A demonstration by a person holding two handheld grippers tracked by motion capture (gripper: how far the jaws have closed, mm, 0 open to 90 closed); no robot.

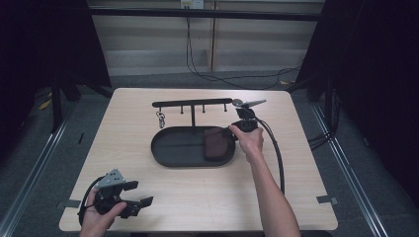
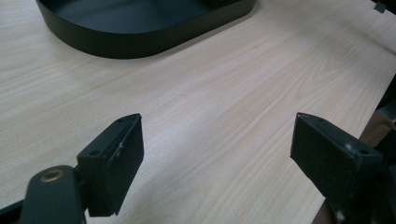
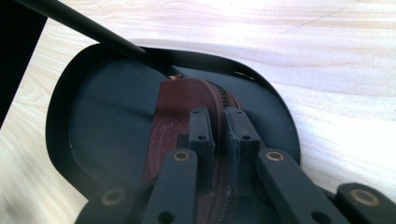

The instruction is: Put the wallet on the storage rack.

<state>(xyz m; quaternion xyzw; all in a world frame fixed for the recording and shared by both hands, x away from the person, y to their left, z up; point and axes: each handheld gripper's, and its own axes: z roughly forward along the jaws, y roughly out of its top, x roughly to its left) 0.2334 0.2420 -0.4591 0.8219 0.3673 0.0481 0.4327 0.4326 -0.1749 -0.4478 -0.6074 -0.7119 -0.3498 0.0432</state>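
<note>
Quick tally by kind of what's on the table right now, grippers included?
Grippers: 2, the left gripper open over bare table, the right gripper shut on the brown pouch
Black oval trays with a hook rack: 1, the tray
Brown zip pouches: 1, lying in the tray
Key rings: 1, the key ring hanging from the rack
Total: 5

We see a dark brown leather pouch (image 1: 216, 143) with a zipper along its curved edge. It lies in the right end of the black oval tray (image 1: 170, 148).
</note>
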